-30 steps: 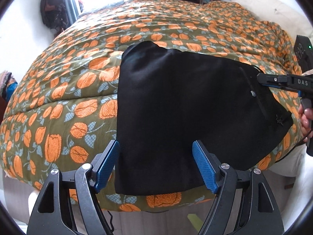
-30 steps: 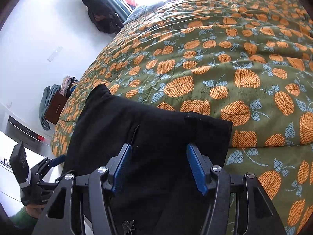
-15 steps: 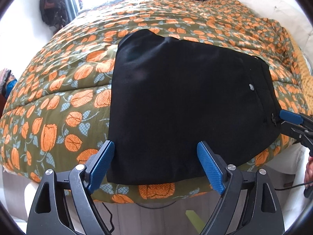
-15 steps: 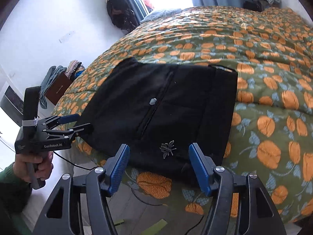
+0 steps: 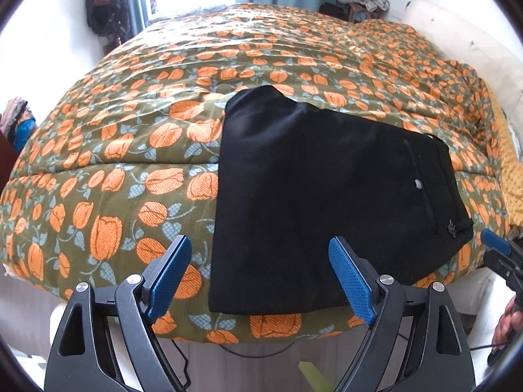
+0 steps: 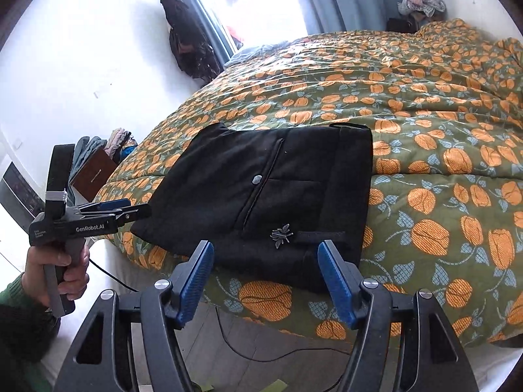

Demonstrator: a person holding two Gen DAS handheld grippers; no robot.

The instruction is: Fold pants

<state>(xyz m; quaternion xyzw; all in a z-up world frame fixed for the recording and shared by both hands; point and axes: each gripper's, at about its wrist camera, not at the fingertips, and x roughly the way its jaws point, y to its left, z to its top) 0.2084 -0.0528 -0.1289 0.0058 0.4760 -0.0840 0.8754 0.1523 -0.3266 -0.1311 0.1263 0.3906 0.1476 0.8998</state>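
The black pants (image 5: 327, 189) lie folded into a flat rectangle on the bed, close to its near edge, with the waistband on the right. A silver button (image 6: 256, 179) and a small metal insect pin (image 6: 281, 233) show on top. My left gripper (image 5: 258, 240) is open and hovers just short of the fold's near left corner, holding nothing. My right gripper (image 6: 264, 245) hangs off the waistband end; its jaws are opening and nothing is between them. Each gripper shows in the other's view, the left gripper (image 6: 130, 210) near the pants' corner and the right gripper (image 5: 497, 251) at the frame's edge.
An olive quilt with orange tulips (image 5: 147, 137) covers the bed. A hand in a green sleeve (image 6: 62, 268) holds the left gripper. A cable (image 6: 248, 343) trails on the floor below the bed edge. A wooden nightstand with clothes (image 6: 94, 170) stands by the wall.
My right gripper has pulled back off the pants to beyond the bed's edge, and its jaws have widened. My left gripper opened wider and barely shifted. The pants lie flat and released.
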